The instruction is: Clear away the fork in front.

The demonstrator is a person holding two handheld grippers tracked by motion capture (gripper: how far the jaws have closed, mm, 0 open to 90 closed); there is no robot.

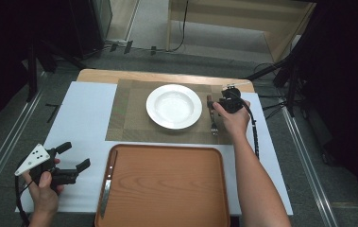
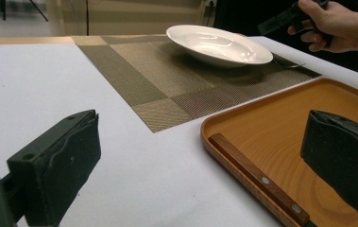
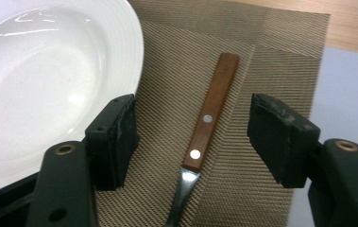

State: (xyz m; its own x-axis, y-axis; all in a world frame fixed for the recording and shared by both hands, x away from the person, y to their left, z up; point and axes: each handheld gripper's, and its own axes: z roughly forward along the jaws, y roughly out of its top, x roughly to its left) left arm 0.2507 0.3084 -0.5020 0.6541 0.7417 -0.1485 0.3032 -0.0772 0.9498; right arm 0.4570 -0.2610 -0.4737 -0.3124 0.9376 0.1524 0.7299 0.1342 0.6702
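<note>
Your right hand-held gripper (image 1: 213, 105) hangs over the fork (image 3: 208, 124) near the table's far right corner. Its jaws stand about half open on either side of the wooden handle, and neither pad touches it, so the fork is not gripped. The fork lies flat on the woven placemat (image 1: 129, 113) just beside the white plate (image 1: 174, 106), on the side toward the table's right edge, with its handle pointing at the far edge and its metal end toward you. Two rivets show on the handle. No brand, label or writing can be read on the fork, the plate or anything else on the table.

Your left hand-held gripper (image 1: 77, 156) is held at the near left corner, its jaws spread wide with nothing between them, above the white sheet (image 1: 82, 118) that covers most of the table (image 1: 96, 74). Just beside it, at the near edge, sits the wooden tray (image 1: 167, 189), and a knife (image 1: 107, 183) with a riveted wooden handle lies along the tray's left rim.

The placemat is a brown and tan weave in squares, laid on the white sheet. The bare wood of the table shows along the far edge. Around the table the room is dim, with grey carpet, dark stands at both sides, cables on the floor and light wooden furniture beyond.
</note>
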